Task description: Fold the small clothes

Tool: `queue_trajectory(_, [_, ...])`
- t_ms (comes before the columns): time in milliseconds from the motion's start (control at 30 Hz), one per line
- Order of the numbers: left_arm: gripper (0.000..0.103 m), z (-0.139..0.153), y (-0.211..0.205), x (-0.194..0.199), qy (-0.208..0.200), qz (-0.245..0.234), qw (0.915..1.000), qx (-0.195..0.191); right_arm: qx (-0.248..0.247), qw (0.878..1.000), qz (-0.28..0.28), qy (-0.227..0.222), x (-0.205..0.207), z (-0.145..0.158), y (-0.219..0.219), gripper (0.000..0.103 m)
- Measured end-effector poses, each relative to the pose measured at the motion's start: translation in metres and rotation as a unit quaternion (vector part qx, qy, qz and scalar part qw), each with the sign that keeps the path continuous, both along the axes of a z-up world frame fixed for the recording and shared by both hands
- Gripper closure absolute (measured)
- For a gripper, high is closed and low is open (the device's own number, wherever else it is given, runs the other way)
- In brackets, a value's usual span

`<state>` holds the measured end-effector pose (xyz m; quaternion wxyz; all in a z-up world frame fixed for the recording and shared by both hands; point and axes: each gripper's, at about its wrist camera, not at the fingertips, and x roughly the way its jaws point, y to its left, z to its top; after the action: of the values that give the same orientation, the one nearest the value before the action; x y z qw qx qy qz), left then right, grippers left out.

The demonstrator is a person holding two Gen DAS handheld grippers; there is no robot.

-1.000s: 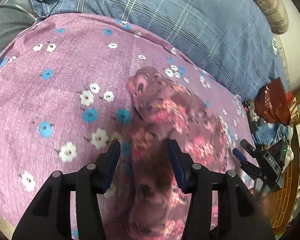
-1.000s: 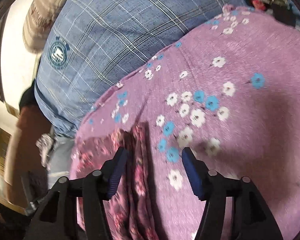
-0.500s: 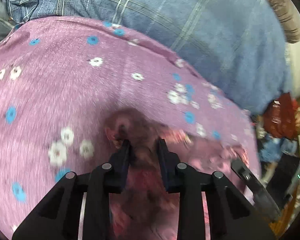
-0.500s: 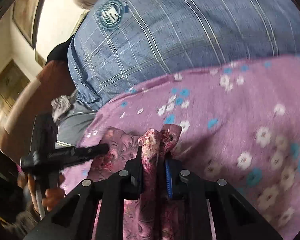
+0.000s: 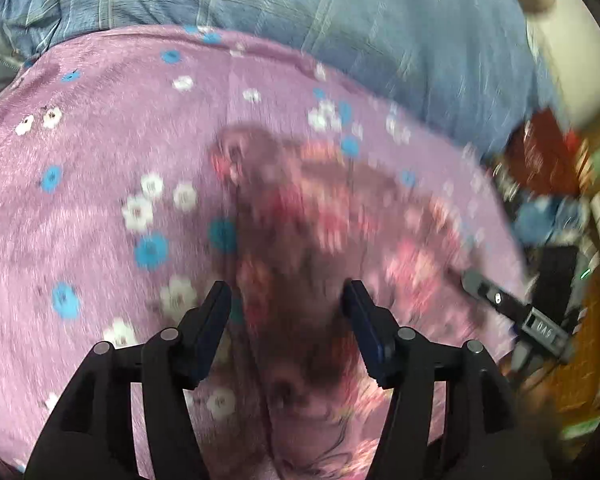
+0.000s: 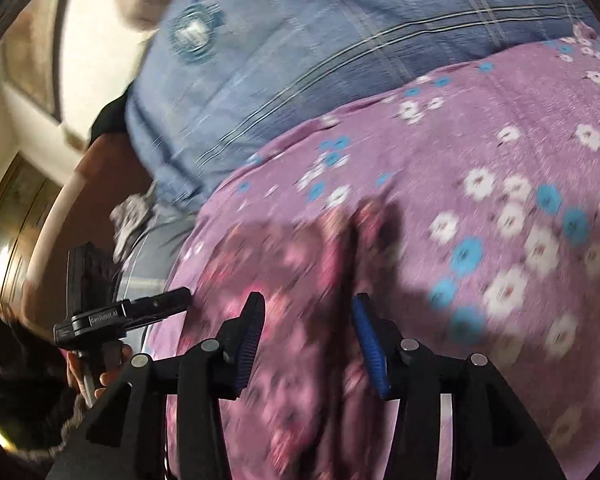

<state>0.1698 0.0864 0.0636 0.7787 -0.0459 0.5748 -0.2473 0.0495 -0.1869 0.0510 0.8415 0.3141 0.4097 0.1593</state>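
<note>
A small mauve garment with pink flowers (image 5: 300,240) lies on a purple blanket with white and blue flowers (image 5: 100,160). My left gripper (image 5: 286,304) is open just above the garment's near part, holding nothing. The right gripper shows at the right edge of that view (image 5: 516,312). In the right wrist view the same garment (image 6: 300,264) lies bunched with a raised fold. My right gripper (image 6: 308,320) is open over it, jaws apart on either side of the fold. The left gripper (image 6: 132,312) shows at the left.
A blue plaid pillow (image 5: 340,20) lies beyond the blanket, also in the right wrist view (image 6: 300,40). A red bag (image 5: 548,156) and clutter stand at the right past the blanket's edge. Both views are blurred by motion.
Half a second ago both grippers were shut on the garment; now both have opened and let it go. The garment lies spread again on the blanket.
</note>
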Motion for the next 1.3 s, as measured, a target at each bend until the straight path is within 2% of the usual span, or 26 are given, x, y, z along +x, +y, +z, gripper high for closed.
queue_trajectory(33, [0.044, -0.008, -0.008, -0.007, -0.015, -0.005, 0.9993, 0.034, -0.027, 1.000, 0.006, 0.004, 0.000, -0.001, 0.008, 0.068])
queue_trajectory(67, [0.043, -0.015, -0.012, -0.011, -0.020, -0.012, 0.9984, 0.052, -0.083, 0.996, 0.014, 0.015, 0.002, -0.005, 0.020, 0.091])
queue_trajectory(100, [0.043, -0.019, -0.012, -0.014, -0.020, -0.009, 0.9980, 0.060, -0.139, 0.990, 0.026, 0.020, 0.002, -0.011, 0.030, 0.091])
queue_trajectory(133, [0.044, -0.016, -0.007, -0.016, -0.017, 0.002, 0.9986, 0.051, -0.149, 0.989, 0.024, 0.013, 0.001, -0.012, 0.033, 0.091])
queue_trajectory(200, [0.045, -0.006, -0.001, -0.020, -0.010, -0.002, 0.9990, 0.044, -0.129, 0.991, 0.004, 0.026, -0.003, -0.006, 0.028, 0.089])
queue_trajectory(300, [0.045, 0.010, 0.015, -0.037, -0.018, -0.015, 0.9993, 0.031, -0.096, 0.995, 0.008, 0.019, -0.018, 0.012, 0.020, 0.080])
queue_trajectory(333, [0.044, 0.012, 0.021, -0.044, -0.014, -0.021, 0.9994, 0.022, -0.086, 0.996, 0.014, 0.020, -0.027, 0.016, 0.016, 0.075])
queue_trajectory(400, [0.039, 0.009, 0.028, -0.059, 0.002, -0.030, 0.9995, -0.003, -0.074, 0.997, 0.018, 0.018, -0.045, 0.020, 0.015, 0.047])
queue_trajectory(467, [0.036, -0.007, 0.027, -0.072, 0.028, -0.033, 0.9990, -0.013, -0.069, 0.997, 0.016, 0.010, -0.061, 0.018, 0.017, 0.044])
queue_trajectory(533, [0.033, -0.025, 0.024, -0.081, 0.029, -0.024, 0.9993, 0.009, -0.079, 0.997, 0.016, 0.003, -0.071, 0.005, 0.024, 0.061])
queue_trajectory(567, [0.032, -0.029, 0.025, -0.083, 0.027, -0.019, 0.9994, 0.007, -0.107, 0.994, 0.011, 0.007, -0.074, -0.005, 0.030, 0.072])
queue_trajectory(600, [0.032, -0.029, 0.027, -0.084, 0.027, -0.010, 0.9996, 0.000, -0.114, 0.993, 0.014, 0.012, -0.073, -0.013, 0.032, 0.072])
queue_trajectory(667, [0.034, -0.019, 0.033, -0.089, 0.027, -0.005, 0.9996, -0.001, -0.097, 0.995, -0.006, 0.014, -0.075, -0.016, 0.030, 0.072])
queue_trajectory(733, [0.035, -0.004, 0.037, -0.098, 0.000, -0.014, 0.9998, 0.014, -0.096, 0.995, -0.008, 0.016, -0.077, -0.005, 0.029, 0.072])
queue_trajectory(767, [0.035, 0.003, 0.041, -0.106, -0.015, -0.021, 0.9995, 0.019, -0.106, 0.994, -0.006, 0.009, -0.081, 0.004, 0.030, 0.068])
queue_trajectory(833, [0.034, 0.013, 0.041, -0.121, -0.038, -0.042, 0.9982, 0.018, -0.108, 0.994, 0.013, -0.006, -0.090, 0.018, 0.032, 0.066])
queue_trajectory(900, [0.032, 0.007, 0.037, -0.129, -0.036, -0.056, 0.9974, 0.027, -0.109, 0.994, 0.028, -0.005, -0.098, 0.021, 0.036, 0.052])
queue_trajectory(967, [0.031, -0.014, 0.030, -0.133, -0.015, -0.070, 0.9964, 0.045, -0.122, 0.992, 0.031, 0.012, -0.104, 0.010, 0.041, 0.050])
queue_trajectory(1033, [0.031, -0.029, 0.028, -0.132, 0.007, -0.063, 0.9967, 0.050, -0.124, 0.991, 0.034, 0.043, -0.105, -0.012, 0.045, 0.057])
queue_trajectory(1067, [0.031, -0.030, 0.029, -0.132, 0.008, -0.056, 0.9973, 0.046, -0.119, 0.991, 0.032, 0.051, -0.105, -0.021, 0.045, 0.075])
queue_trajectory(1100, [0.031, -0.028, 0.030, -0.132, 0.006, -0.055, 0.9975, 0.043, -0.109, 0.993, 0.030, 0.046, -0.108, -0.023, 0.046, 0.077])
queue_trajectory(1133, [0.031, -0.025, 0.030, -0.132, 0.003, -0.058, 0.9975, 0.041, -0.115, 0.992, 0.025, 0.034, -0.111, -0.018, 0.046, 0.084])
queue_trajectory(1200, [0.031, -0.023, 0.029, -0.131, -0.003, -0.062, 0.9970, 0.046, -0.136, 0.990, 0.022, 0.006, -0.114, -0.004, 0.044, 0.087])
queue_trajectory(1300, [0.031, -0.025, 0.026, -0.130, -0.001, -0.059, 0.9969, 0.053, -0.155, 0.987, 0.029, 0.023, -0.108, -0.010, 0.045, 0.086])
